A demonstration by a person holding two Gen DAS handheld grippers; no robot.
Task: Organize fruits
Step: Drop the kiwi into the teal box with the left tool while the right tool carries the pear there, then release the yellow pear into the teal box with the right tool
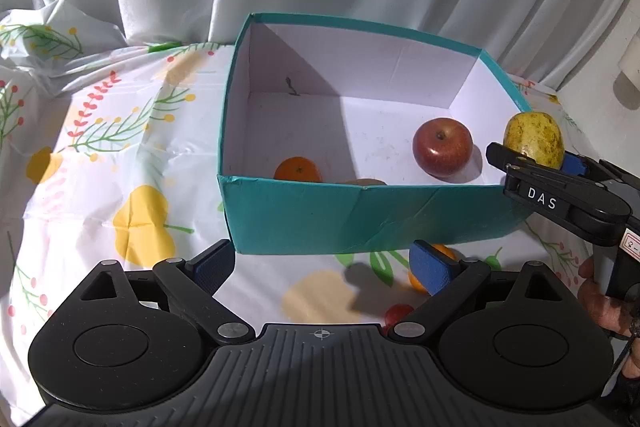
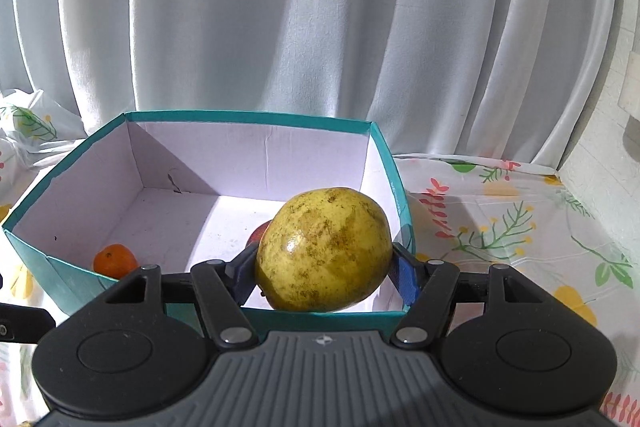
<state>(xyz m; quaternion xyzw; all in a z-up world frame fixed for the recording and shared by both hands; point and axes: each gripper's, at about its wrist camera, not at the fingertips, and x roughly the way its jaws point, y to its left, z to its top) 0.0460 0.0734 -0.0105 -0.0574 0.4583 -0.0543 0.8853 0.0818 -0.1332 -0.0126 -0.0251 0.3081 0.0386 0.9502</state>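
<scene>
Currently the right gripper [image 2: 325,273] has its blue-padded fingers clamped on a large speckled yellow-green mango [image 2: 325,250], held above the near right corner of the teal cardboard box with white interior [image 1: 360,215]. Step in hand, as judged: carrying the mango in for placement. Next move probably calls for lowering it onto bare box floor clear of the red apple [image 1: 442,146], then spreading the fingers.

Left gripper [image 1: 324,269] hovers over the floral plastic tablecloth [image 1: 100,155] in front of the box, fingers spread wide, holding nothing.

Count, inside box: one red apple, one small orange mandarin [image 1: 298,169] at the near wall, one brownish fruit [image 1: 366,182] mostly hidden by that wall, kind not determinable.

Count, outside box: one orange fruit [image 1: 418,281] partly behind the left gripper's right pad, one small red fruit [image 1: 398,313] beside it.
</scene>
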